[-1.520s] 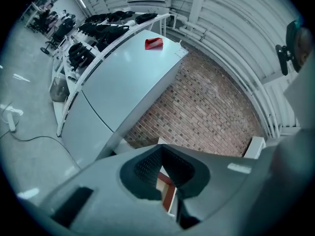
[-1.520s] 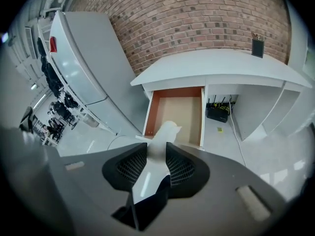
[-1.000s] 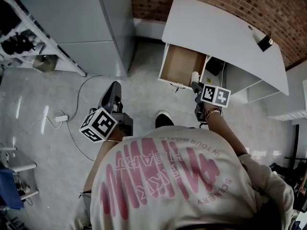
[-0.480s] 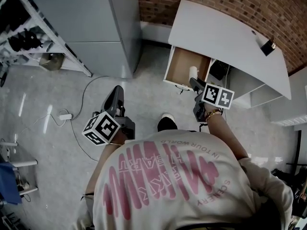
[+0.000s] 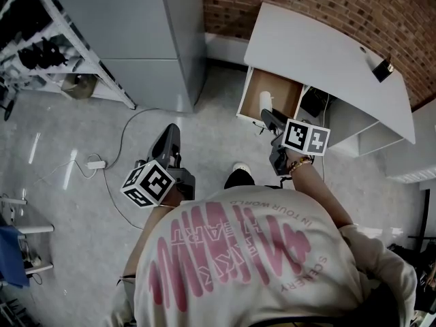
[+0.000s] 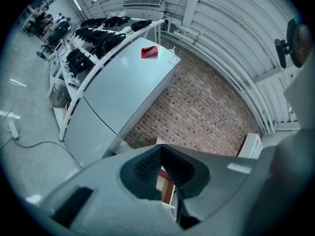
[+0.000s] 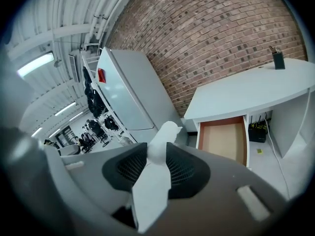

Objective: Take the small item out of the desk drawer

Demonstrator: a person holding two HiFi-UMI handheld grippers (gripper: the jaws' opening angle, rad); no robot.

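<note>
We're pinching the small white item [image 7: 156,173] in the right gripper [image 5: 268,118], pads pressing on both its sides, holding it by the front of the open drawer [image 5: 274,87] under the white desk [image 5: 320,53]. The left gripper [image 5: 170,136] is hanging over the floor [image 5: 82,196], jaws slightly spread, empty.

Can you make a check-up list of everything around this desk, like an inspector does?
Surface: white desk top, nearly bare.
Job's things: drawer pulled open, inside looks bare; small white item gripped.
Clutter: small black object on the desk's far end.
Grippers: right tongs shut on the white item; left tongs open, empty.
Cables: white cable and plug on the floor.
Surroundings: grey cabinet, brick wall, rack of dark gear.
</note>
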